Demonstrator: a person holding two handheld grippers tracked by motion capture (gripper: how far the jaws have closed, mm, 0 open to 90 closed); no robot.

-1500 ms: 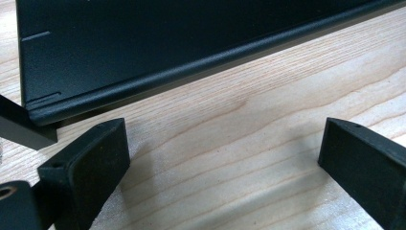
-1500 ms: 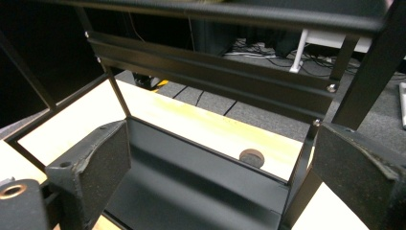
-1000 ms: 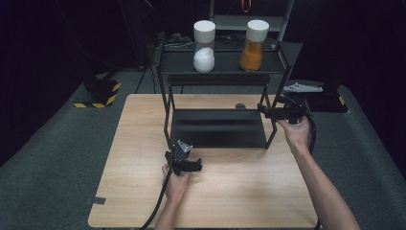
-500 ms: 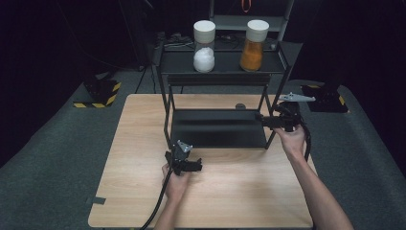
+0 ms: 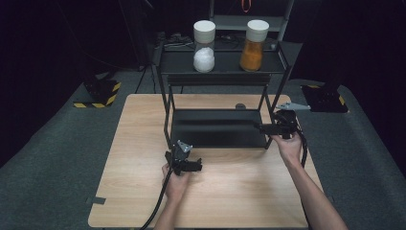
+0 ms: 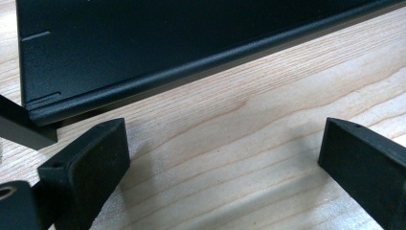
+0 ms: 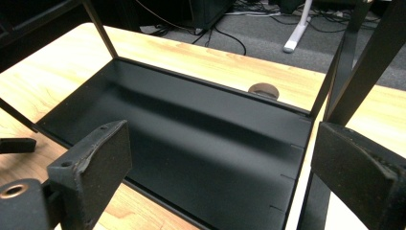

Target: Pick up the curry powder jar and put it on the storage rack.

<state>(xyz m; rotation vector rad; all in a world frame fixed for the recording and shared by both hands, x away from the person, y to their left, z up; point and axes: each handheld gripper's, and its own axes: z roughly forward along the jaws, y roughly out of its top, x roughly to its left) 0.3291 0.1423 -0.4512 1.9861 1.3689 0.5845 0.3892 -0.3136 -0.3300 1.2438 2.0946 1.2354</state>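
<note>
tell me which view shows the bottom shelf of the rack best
The right gripper view: the bottom shelf shows nearly whole there, bare, between open jaws. The high view shows it whole but small and shadowed. The left gripper view catches just its front lip.

A rack [image 5: 218,129] stands at the centre of the desk [image 5: 143,191], two jars [image 5: 204,40] [image 5: 253,39] on its top shelf [image 5: 182,62] in the upper middle of the frame.
</note>
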